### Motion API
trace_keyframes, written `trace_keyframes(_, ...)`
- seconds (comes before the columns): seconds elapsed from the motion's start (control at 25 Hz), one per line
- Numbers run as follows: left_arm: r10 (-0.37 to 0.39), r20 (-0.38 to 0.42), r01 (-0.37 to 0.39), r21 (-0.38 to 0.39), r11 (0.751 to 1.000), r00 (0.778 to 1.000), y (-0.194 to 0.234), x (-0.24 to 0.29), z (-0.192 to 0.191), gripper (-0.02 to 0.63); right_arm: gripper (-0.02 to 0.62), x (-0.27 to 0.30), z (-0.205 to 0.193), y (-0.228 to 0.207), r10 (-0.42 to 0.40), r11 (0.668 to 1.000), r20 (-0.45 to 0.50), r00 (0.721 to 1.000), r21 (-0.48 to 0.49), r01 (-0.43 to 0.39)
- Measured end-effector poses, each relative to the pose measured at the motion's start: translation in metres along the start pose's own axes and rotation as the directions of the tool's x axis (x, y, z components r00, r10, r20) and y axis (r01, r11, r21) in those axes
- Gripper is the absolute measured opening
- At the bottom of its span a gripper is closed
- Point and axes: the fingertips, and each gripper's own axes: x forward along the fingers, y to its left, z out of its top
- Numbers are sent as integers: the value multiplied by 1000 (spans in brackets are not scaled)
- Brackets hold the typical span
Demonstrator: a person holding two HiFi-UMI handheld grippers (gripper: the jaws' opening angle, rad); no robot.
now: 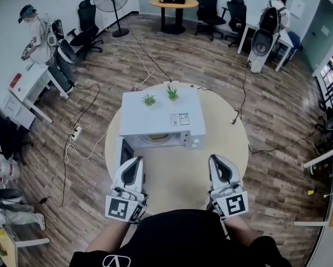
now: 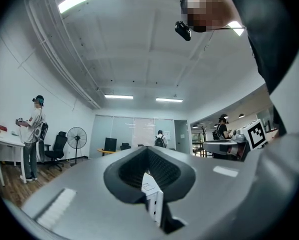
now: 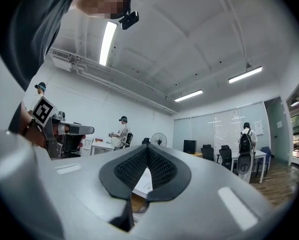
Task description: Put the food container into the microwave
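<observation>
In the head view, a microwave (image 1: 155, 115) is sitting on a round table (image 1: 172, 177), its door (image 1: 123, 152) hanging open at the left. A round container (image 1: 155, 138) is lying inside the open cavity. Two small plants (image 1: 149, 99) are standing on the microwave's top. The left gripper (image 1: 134, 163) and right gripper (image 1: 216, 161) are hovering over the table just in front of the microwave, apart from each other and both pointing toward it.

In the left gripper view, the jaws are pressing together at the tips with nothing pinched; a white corner of the microwave is showing through the gap behind them.

In the right gripper view, the jaws are likewise pressing together and holding nothing, with the microwave's white top showing through the gap.
</observation>
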Motion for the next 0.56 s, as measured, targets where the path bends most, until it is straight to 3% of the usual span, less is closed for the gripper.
trace_keyframes(0.36, -6, -18, 5, -16, 1000, 1000, -5, -3, -4, 0, 8, -2, -6, 3, 9, 1000, -20, 1000, -11, -10)
trace_keyframes(0.56, 4, 9, -4, 21, 1000, 1000, -3, 10, -4, 0, 8, 11, -7, -21, 7, 999, -10, 1000, -43, -7)
